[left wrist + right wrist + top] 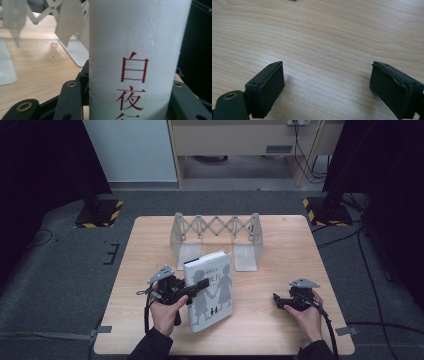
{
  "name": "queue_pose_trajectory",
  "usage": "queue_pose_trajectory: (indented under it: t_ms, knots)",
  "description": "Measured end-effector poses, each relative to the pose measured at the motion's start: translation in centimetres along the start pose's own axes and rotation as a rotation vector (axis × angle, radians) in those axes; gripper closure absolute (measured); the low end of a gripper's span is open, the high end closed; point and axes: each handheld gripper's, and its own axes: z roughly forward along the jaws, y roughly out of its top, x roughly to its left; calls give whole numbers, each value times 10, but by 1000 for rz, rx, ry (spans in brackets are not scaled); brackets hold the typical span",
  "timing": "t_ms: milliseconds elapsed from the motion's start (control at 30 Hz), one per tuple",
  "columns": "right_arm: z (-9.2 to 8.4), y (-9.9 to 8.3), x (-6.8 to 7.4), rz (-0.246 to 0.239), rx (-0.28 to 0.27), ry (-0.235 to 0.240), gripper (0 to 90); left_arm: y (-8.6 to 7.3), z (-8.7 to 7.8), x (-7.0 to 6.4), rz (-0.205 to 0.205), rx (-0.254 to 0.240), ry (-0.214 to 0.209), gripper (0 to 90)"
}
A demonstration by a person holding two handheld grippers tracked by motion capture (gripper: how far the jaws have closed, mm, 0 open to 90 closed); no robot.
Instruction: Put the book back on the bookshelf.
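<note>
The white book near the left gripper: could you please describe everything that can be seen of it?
The book is a thick white volume whose cover shows grey silhouettes of two figures holding hands, with smaller figures below. Its rounded spine bears red characters and looks faintly creased. It is tilted, spine side raised, in front of the metal folding bookstand. The left gripper is shut on its spine edge, with a black jaw on each side of the spine. Whether its lower edge rests on the wooden table is unclear.
</note>
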Motion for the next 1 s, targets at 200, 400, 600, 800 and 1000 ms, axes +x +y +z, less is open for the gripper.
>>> queue_pose_trajectory:
  t_ms: [200, 400, 600, 800, 1000]
  knots:
    - [0, 0, 0, -6, 4, 3, 108, 7, -9, 5, 21, -14, 53, 519]
    - [0, 0, 0, -9, 4, 3, 106, 15, -18, 12, 22, -26, 95, 517]
    - [1, 0, 0, -9, 3, 3, 103, 22, -23, 20, 16, -28, 115, 517]
    - [1, 0, 0, -9, 4, 2, 103, 30, -30, 31, 13, -49, 163, 517]
    - [1, 0, 0, -9, 3, 2, 102, 40, -36, 41, 14, -74, 211, 517]
